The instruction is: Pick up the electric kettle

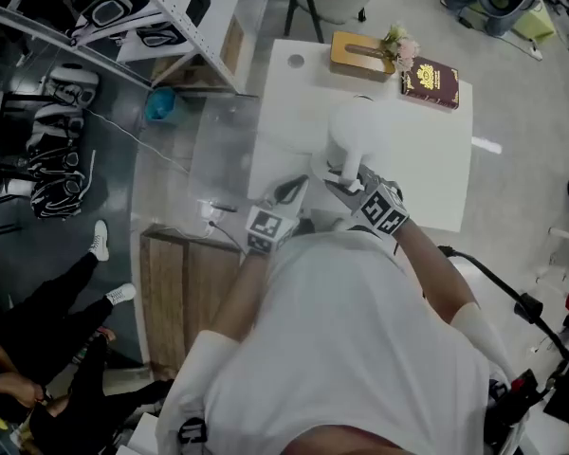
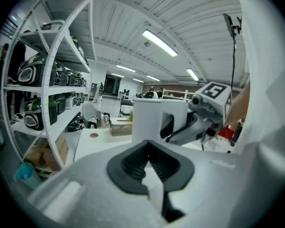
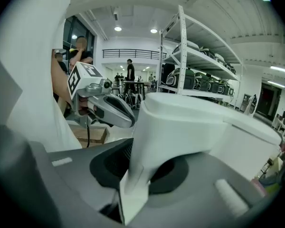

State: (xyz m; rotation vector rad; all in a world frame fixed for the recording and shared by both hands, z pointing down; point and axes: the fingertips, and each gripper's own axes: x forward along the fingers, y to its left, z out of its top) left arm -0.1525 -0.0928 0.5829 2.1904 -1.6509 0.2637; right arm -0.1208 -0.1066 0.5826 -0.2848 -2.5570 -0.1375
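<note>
The right tool (image 1: 346, 176) pinches the handle (image 3: 135, 189) of the white kettle (image 3: 190, 127), with the handle running up between its dark pads. The left tool (image 2: 149, 167) is pressed together on nothing and hangs just beside the kettle's other side. The kettle is near the middle of the white surface (image 1: 284, 112). No view shows whether its base is off the surface yet.

To lift it well, the grip probably wants to sit high on the handle and hold firm, since the body hangs out to one side and will likely try to swing. A straight, slow rise with a level wrist should stop it tipping. The left tool is close enough to steady the body if it does.

At the far end of the surface lie a wooden tissue box (image 1: 358, 53), a small bunch of flowers (image 1: 399, 44) and a dark red book (image 1: 430, 83), all well apart from the kettle. White shelves (image 2: 47, 87) loaded with dark rounded gear stand to the left, and a long workshop room opens behind them.
</note>
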